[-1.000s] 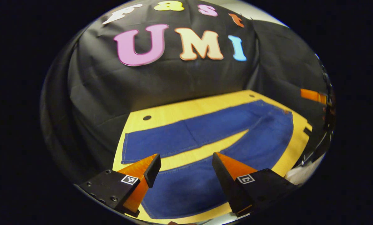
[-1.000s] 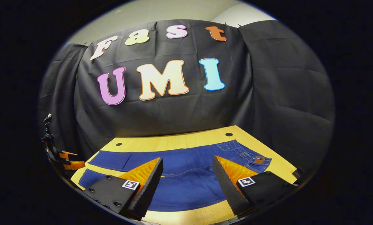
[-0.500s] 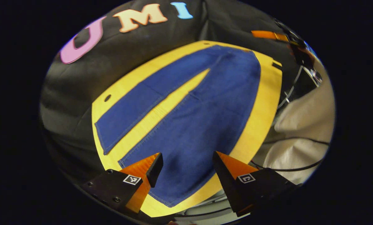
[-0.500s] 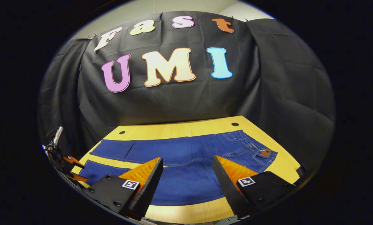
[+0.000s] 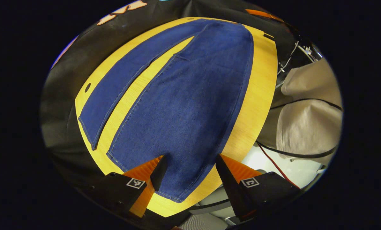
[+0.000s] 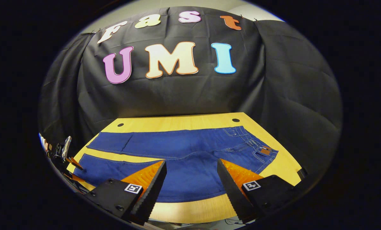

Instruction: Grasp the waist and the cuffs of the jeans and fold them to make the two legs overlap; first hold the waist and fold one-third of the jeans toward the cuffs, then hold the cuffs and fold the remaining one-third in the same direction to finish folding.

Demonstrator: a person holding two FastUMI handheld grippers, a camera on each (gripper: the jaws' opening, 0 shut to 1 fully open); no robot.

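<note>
Blue jeans (image 5: 190,95) lie flat on the yellow wooden table (image 5: 260,83), legs spread in a narrow V. In the left gripper view I look along them from the cuff end. My left gripper (image 5: 190,163) is open, its fingers either side of the near leg's cuff (image 5: 173,185), nothing held. The far leg's cuff (image 5: 86,134) lies to the left. In the right gripper view the jeans (image 6: 184,150) run sideways with the waist (image 6: 257,148) at the right. My right gripper (image 6: 192,166) is open over the near edge of the seat, nothing between its fingers.
A person's beige clothing (image 5: 308,105) crossed by a black cable (image 5: 305,156) is right of the table. The other gripper's orange finger (image 5: 260,14) shows beyond the waist end. The table has two round holes (image 6: 120,125) (image 6: 235,120) by the black cloth wall.
My left gripper has swung round and tilted down to the near leg's cuff, now looking along the jeans. The right gripper tilted down slightly toward the table. Both stay open.
</note>
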